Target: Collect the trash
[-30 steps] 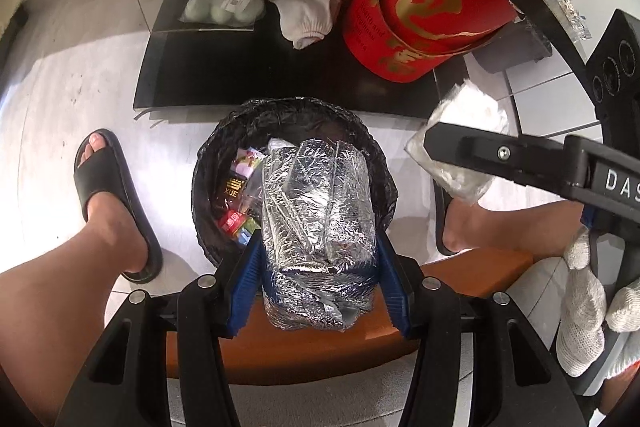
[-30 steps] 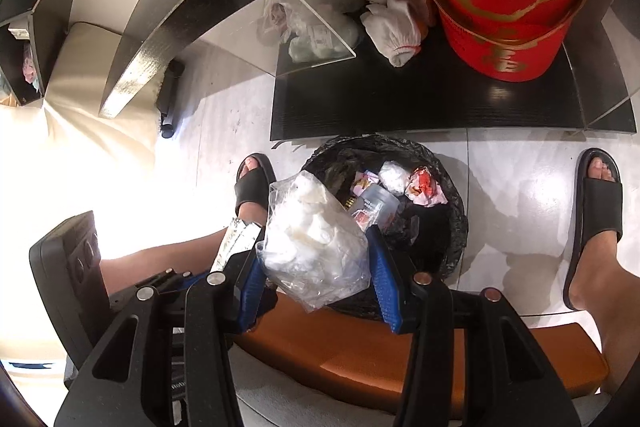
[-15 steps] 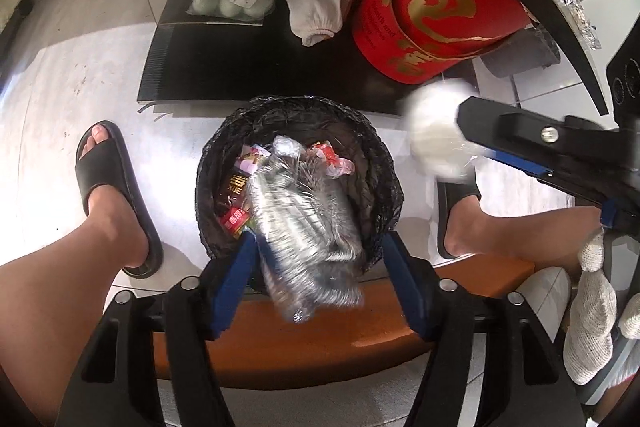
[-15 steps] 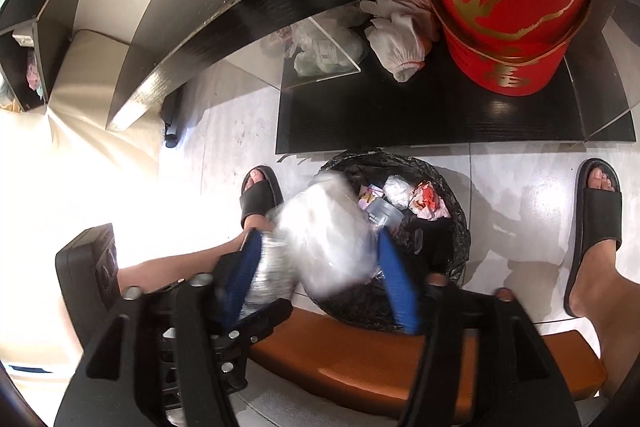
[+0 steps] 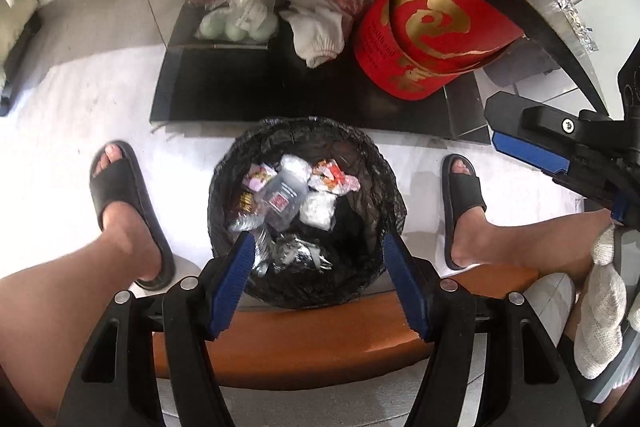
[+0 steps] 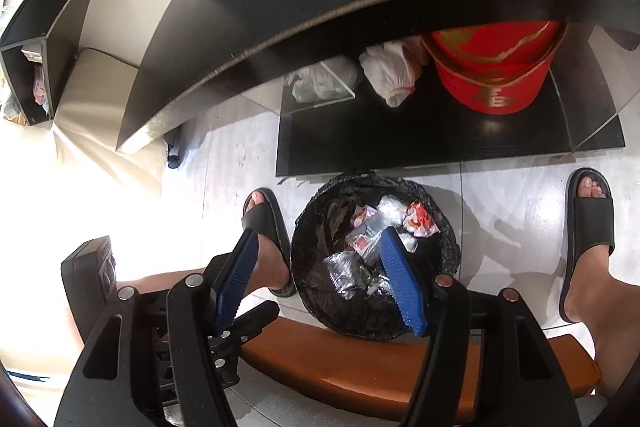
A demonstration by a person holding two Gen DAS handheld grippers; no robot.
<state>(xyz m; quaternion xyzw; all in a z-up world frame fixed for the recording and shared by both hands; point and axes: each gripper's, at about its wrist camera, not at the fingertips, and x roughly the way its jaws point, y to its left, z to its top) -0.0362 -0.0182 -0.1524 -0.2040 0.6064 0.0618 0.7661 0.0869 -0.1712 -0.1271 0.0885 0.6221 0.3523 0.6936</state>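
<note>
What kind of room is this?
Probably a living room at home: a low black coffee table holding a red gift box and bagged food, a lined trash bin on the tiled floor, and someone's feet in slippers.

A red drum-shaped box [image 5: 424, 39] with gold lettering stands on a low black shelf [image 5: 248, 95], beside a white glove [image 5: 318, 31] and clear bags of pale green fruit [image 5: 236, 23] (contents partly blurred). Black sandals [image 5: 120, 199] rest on pale floor tiles.
</note>
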